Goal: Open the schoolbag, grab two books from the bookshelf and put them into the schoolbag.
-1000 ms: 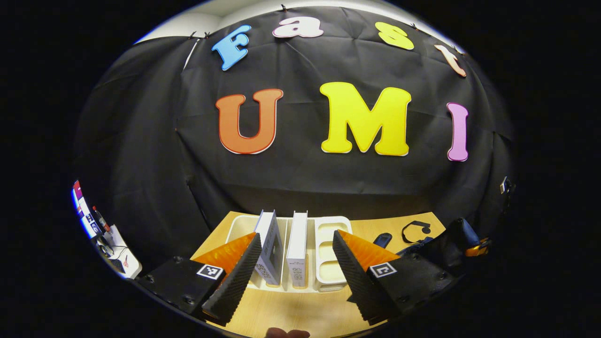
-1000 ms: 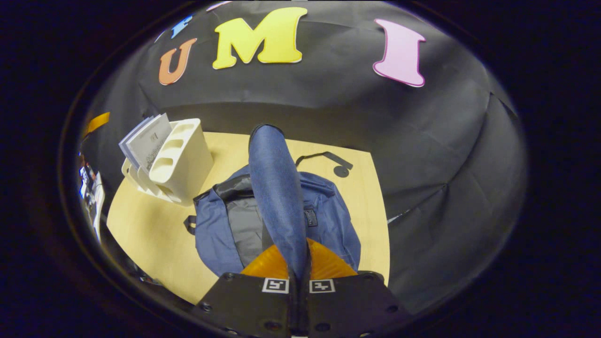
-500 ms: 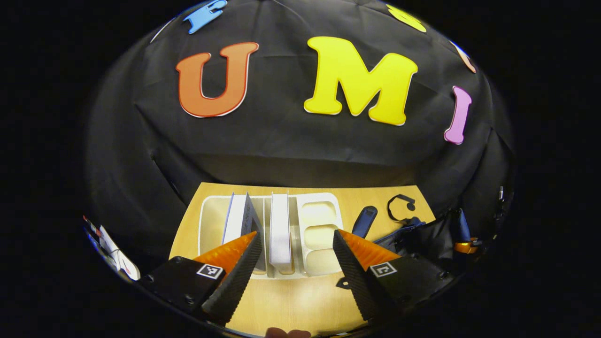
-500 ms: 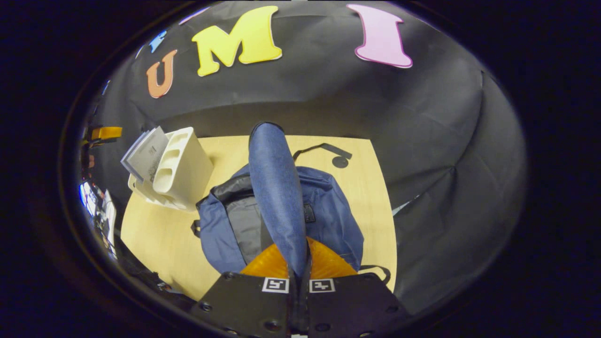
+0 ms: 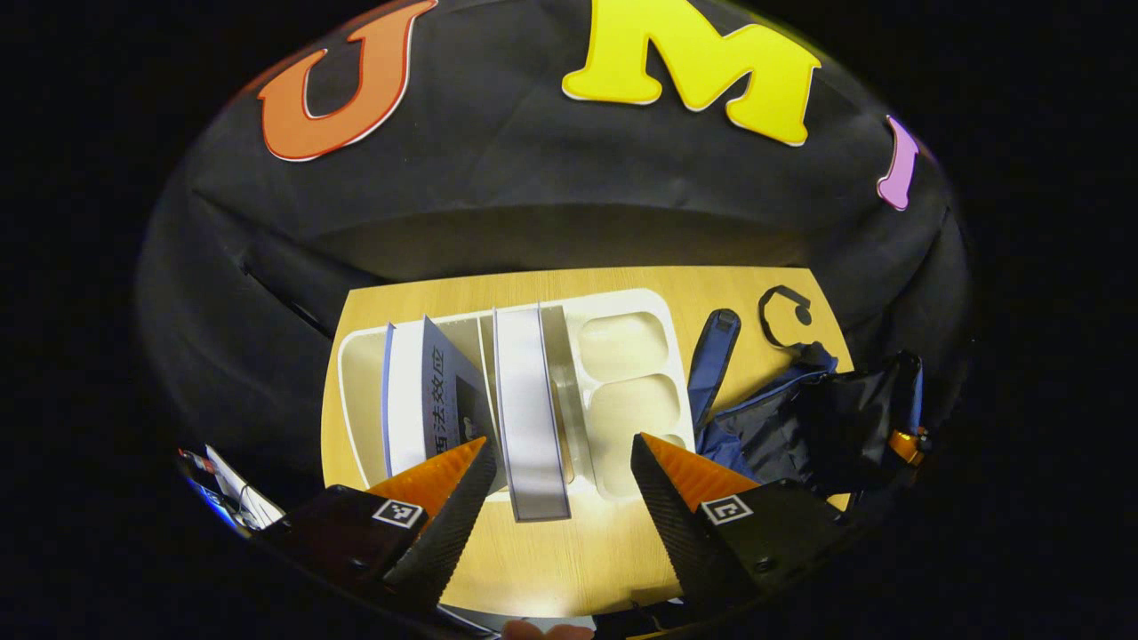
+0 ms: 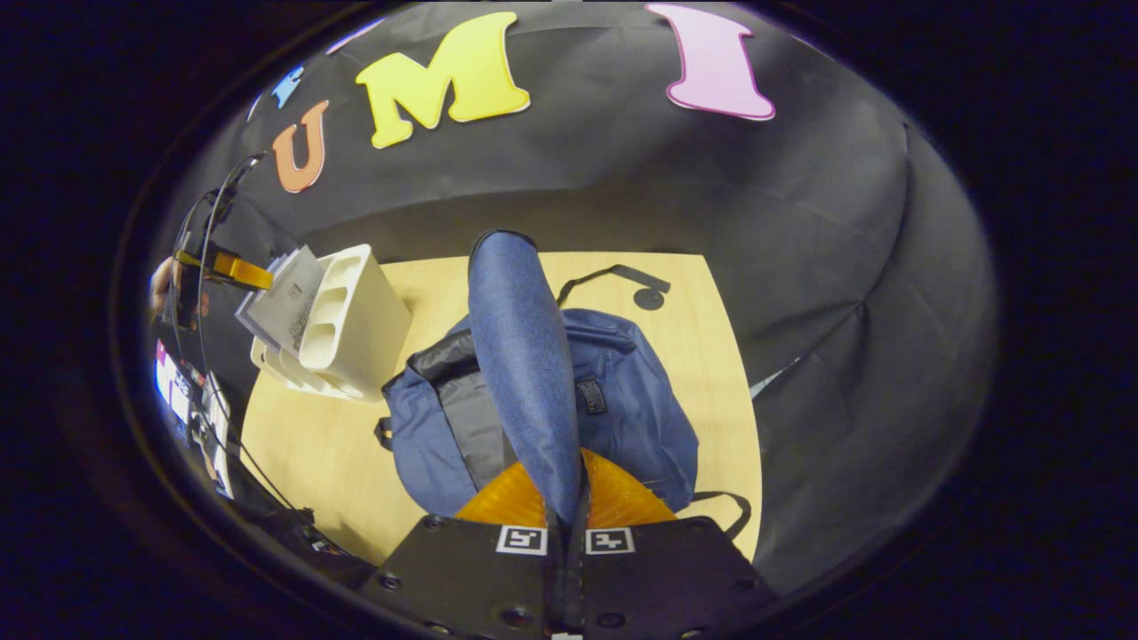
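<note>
The left gripper (image 5: 560, 484) hangs above the white bookshelf (image 5: 622, 356) with its fingers spread wide, and the thin white book (image 5: 526, 418) stands between them at about 12 o'clock, beside the leaning book (image 5: 427, 404) at 10 o'clock. The right gripper (image 6: 566, 498) has its fingers closed on the blue strap (image 6: 520, 356) of the schoolbag (image 6: 622, 418), which lies open on the worktop (image 6: 311, 444) at about 3 o'clock from the shelf. I think the risk is that the left finger catches the leaning book while descending, so both books tip or the light shelf slides.
</note>
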`<state>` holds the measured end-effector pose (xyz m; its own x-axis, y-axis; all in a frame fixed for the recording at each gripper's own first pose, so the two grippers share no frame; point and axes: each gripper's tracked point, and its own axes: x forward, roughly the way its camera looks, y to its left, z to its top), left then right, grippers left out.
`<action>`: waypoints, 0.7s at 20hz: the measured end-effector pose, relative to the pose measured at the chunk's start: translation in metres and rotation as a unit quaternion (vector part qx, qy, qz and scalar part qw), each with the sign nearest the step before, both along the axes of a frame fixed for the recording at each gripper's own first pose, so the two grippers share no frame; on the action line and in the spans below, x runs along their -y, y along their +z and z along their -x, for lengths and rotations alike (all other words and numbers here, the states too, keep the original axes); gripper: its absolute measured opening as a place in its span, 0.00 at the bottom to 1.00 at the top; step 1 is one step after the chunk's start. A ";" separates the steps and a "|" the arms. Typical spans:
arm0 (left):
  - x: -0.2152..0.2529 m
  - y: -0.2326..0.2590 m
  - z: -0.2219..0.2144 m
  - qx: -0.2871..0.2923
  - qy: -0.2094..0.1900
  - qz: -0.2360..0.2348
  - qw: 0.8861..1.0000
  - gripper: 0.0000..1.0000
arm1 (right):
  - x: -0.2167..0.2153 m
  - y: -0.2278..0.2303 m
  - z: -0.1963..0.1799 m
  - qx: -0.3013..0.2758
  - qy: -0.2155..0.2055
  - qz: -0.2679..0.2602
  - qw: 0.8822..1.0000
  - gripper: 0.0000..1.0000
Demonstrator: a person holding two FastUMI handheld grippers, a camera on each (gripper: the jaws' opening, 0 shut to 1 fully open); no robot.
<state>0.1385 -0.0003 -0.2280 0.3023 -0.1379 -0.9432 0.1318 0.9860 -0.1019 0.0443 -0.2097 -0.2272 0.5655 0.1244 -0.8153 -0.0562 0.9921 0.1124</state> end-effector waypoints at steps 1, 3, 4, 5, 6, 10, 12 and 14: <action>-0.002 -0.007 0.001 -0.013 0.002 -0.002 1.000 0.97 | 0.000 0.000 0.000 0.000 -0.002 -0.001 1.000 0.01; -0.006 -0.024 0.007 -0.049 0.007 0.003 0.999 0.97 | -0.001 0.000 0.001 -0.001 -0.005 -0.002 1.000 0.01; -0.006 -0.030 0.010 -0.067 0.012 0.008 0.998 0.97 | -0.001 -0.001 0.001 -0.001 -0.006 -0.003 1.000 0.01; -0.006 -0.035 0.011 -0.080 0.014 0.012 0.997 0.97 | -0.001 -0.001 0.002 -0.002 -0.006 -0.003 1.000 0.01; -0.007 -0.039 0.013 -0.091 0.015 0.013 0.996 0.97 | -0.002 -0.001 0.002 -0.002 -0.007 -0.003 1.000 0.01; -0.008 -0.046 0.014 -0.119 0.015 0.006 0.993 0.92 | -0.004 -0.001 0.004 -0.004 -0.007 -0.002 1.000 0.01; -0.011 -0.049 0.012 -0.126 0.015 -0.001 0.992 0.86 | -0.004 -0.002 0.004 -0.005 -0.008 -0.002 1.000 0.01; -0.010 -0.052 0.011 -0.129 0.014 -0.007 0.991 0.76 | -0.005 -0.002 0.003 -0.005 -0.009 -0.002 1.000 0.01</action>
